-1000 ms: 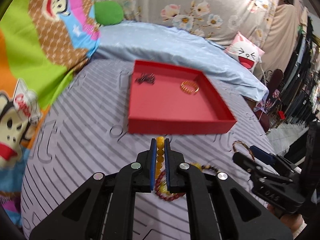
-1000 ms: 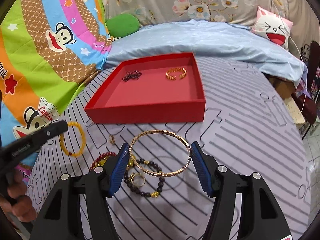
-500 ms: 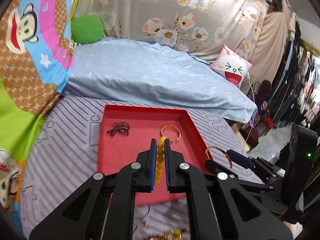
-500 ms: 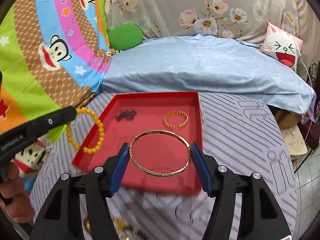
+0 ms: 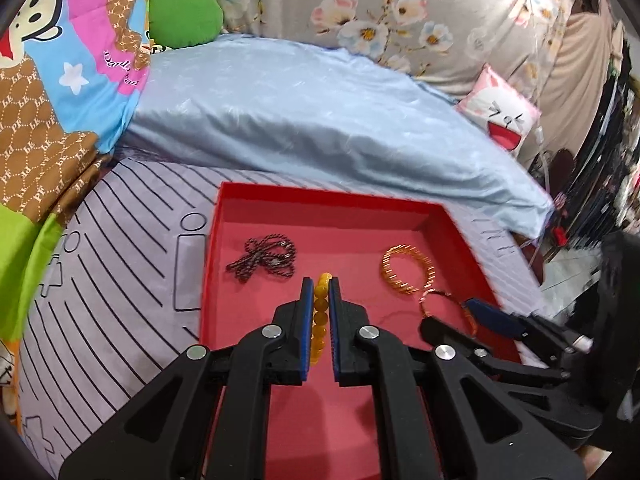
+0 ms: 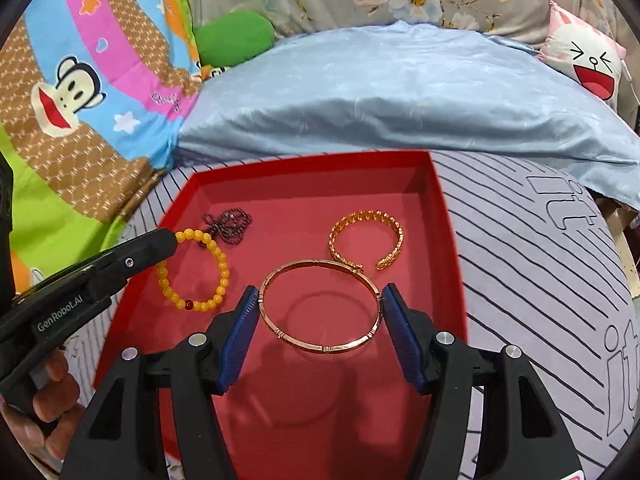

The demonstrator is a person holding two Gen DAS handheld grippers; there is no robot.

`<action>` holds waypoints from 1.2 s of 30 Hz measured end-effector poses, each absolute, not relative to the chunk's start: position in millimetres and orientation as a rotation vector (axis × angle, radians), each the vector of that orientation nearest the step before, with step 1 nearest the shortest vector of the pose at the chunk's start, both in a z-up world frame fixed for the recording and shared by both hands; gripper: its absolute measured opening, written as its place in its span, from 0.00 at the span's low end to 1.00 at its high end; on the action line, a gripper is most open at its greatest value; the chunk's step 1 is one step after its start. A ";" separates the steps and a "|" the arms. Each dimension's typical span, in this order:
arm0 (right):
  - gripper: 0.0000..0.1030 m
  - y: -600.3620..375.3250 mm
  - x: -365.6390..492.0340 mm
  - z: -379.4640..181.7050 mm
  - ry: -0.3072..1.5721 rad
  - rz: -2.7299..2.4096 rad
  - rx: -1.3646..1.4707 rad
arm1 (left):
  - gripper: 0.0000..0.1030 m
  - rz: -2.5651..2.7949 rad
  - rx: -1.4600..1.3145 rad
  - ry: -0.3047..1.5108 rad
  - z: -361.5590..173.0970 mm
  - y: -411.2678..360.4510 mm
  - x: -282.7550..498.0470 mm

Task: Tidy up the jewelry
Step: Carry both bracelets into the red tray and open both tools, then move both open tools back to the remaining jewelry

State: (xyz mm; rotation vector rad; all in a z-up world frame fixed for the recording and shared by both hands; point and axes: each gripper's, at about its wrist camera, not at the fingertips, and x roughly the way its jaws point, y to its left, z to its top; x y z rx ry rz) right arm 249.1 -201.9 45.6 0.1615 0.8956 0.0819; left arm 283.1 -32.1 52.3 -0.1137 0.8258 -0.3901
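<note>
Left tongs (image 5: 320, 292): you clench the yellow bead bracelet (image 6: 192, 270) by one bead, so its loop hangs free over the red tray (image 6: 448, 240).
Right tongs (image 6: 318, 320): you grasp the thin gold bangle (image 6: 320, 306) across its width, flat above the tray floor.
Ahead of tips: gold cuff (image 6: 366, 240) and dark chain (image 5: 264, 258) already lie inside.

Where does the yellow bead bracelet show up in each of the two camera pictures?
Left wrist view: the yellow bead bracelet sits low at centre, edge-on, pinched in the left gripper.
Right wrist view: the bracelet hangs at left as a full loop from that gripper's tip, above the red tray.
Shared landmark: the gold cuff bracelet lying in the tray.
</note>
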 end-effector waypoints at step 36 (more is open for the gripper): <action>0.61 -184.6 108.1 89.5 0.774 0.083 0.031 | 0.17 -0.290 -0.034 0.706 81.0 0.3 142.2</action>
